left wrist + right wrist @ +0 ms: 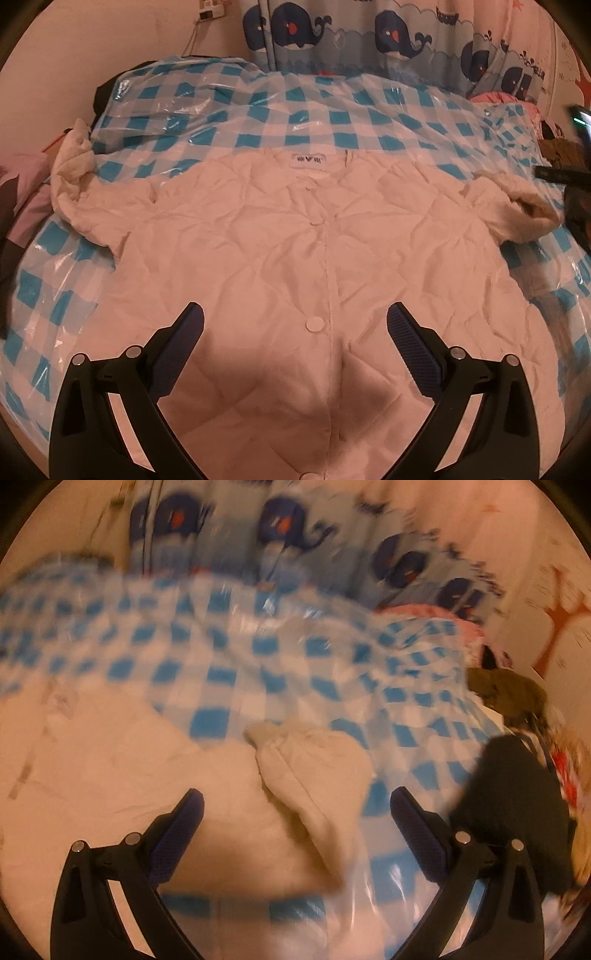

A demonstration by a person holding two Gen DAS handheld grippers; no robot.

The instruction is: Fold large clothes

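1. Left wrist view: the jacket (325, 251) lies flat on its back on the checked plastic sheet (258, 110), front buttoned and collar label toward the whale curtain (369, 33). Spread like this, it looks ready for folding, with its edges easy to reach.
2. The left gripper (295, 332) hangs over the jacket's lower front, just this side of a button (314, 325). Its fingers (413, 354) stand spread wide and hold nothing, likely waiting to take a hem or side.
3. One sleeve (77, 177) is bunched at the jacket's left shoulder, the other at its right, so both probably need folding inward first.
4. Right wrist view: this picture is blurred. The right gripper (295, 819) hovers over the right sleeve (314, 775), which lies crumpled beside the jacket's body. Its fingers (417, 830) are also spread and empty, apparently lined up to pinch that sleeve.
5. A dark cloth (517, 812) lies beyond the sleeve, away from the jacket.
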